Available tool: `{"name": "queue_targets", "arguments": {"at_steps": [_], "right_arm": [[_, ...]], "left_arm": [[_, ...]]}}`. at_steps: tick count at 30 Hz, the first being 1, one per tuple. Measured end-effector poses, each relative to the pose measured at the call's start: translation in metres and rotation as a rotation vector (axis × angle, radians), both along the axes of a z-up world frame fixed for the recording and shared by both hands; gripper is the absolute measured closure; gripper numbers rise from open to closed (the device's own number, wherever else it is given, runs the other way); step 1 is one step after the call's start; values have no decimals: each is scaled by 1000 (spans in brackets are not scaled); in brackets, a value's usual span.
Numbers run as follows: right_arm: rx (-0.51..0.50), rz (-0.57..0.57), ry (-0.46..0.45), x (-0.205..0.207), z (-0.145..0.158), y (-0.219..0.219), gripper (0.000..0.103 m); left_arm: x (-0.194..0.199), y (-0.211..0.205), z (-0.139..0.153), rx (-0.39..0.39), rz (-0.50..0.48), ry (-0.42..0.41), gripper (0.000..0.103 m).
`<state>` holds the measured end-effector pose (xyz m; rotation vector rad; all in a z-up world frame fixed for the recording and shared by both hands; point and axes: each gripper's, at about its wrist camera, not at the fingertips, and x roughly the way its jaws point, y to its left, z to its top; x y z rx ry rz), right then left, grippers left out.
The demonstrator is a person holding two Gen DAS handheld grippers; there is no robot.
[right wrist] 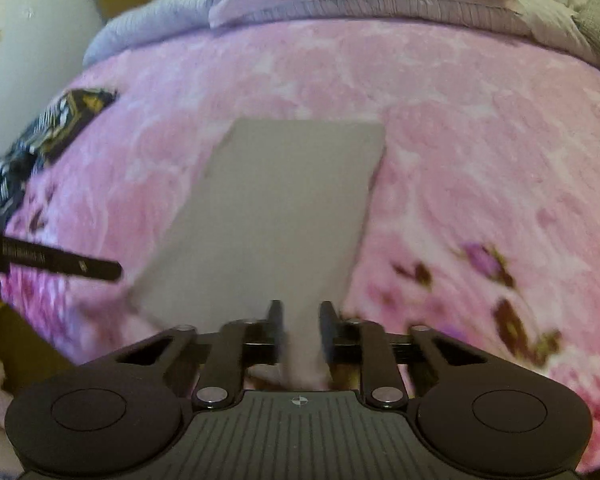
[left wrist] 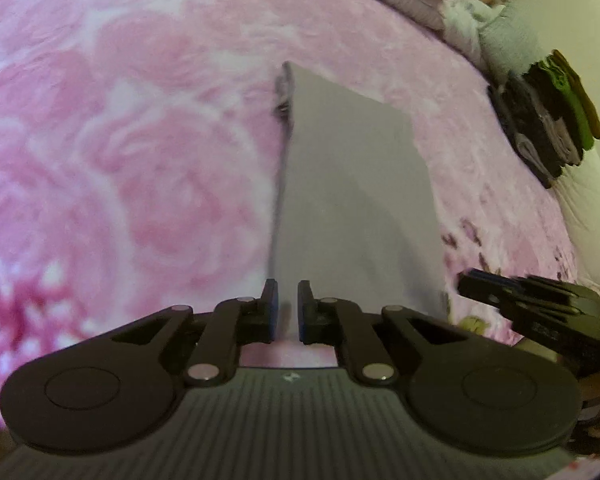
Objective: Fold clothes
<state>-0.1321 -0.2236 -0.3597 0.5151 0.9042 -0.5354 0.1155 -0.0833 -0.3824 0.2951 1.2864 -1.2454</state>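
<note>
Garment (left wrist: 352, 184), grey and folded flat, is lying mid-blanket (left wrist: 120, 140). I am pinching its near edge with the left gripper (left wrist: 287, 308); the right gripper (right wrist: 302, 326) is straddling the hem, slightly parted. I should be lifting both corners evenly toward twelve o'clock.

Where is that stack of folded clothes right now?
In the left wrist view the stack of folded clothes sits at the right edge of the pink blanket, beyond the grey garment.

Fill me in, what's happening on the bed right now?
A person is folding clothes on a pink floral blanket, a claw in each hand. A grey folded garment lies flat in the middle; the near edge sits between the fingers of the left claw and right claw. A stack of folded clothes waits at the bed's edge.
</note>
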Motion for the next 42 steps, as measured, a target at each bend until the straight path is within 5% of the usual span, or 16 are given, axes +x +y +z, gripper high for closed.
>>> {"name": "queue_targets", "arguments": {"at_steps": [2,5,10,12,14,15,19,21,22,23,24,28,32,36,40,42], "right_arm": [[-6,-5,-13,13,-11,-4,91],[45,6,88,18,-34,0,92],[162,-27,157,-17,-31,7,91],[212,-82,104,-33,-25,-2,87],[254,-147,36,-40,-21,-13,67],[278,-194,2,-41,-23,-22,57],[398,-331,-121,-39,-40,-47,56],[433,-356,-144,-36,-49,-56,57],[427,-354,-167,-35,-52,-56,69],[418,-349,-166,-34,-53,-56,80],[415,-348,-152,-34,-55,-56,99],[482,-401,-191,-44,-55,-47,101],[590,-422,-249,-43,-49,-28,101],[567,-443,-158,-38,-57,-21,97],[558,-415,-36,-39,-32,-37,65],[468,-393,2,-41,-13,-45,63]], "left_arm": [[-7,-10,-11,10,-14,-6,97],[-10,-9,-22,49,4,6,97],[-1,24,-17,118,62,67,92],[7,34,-16,128,116,135,75],[11,42,-18,123,189,197,52],[12,43,-21,114,226,232,51],[10,38,-37,92,320,318,52],[9,35,-44,73,370,360,65],[10,35,-48,65,383,395,88],[8,33,-53,66,388,432,100],[6,32,-55,69,394,435,100],[16,37,-43,28,409,378,100],[30,42,-22,-26,354,258,100],[32,47,-40,86,321,234,95],[35,54,-35,94,325,243,93],[34,54,-28,102,317,228,88]]}}
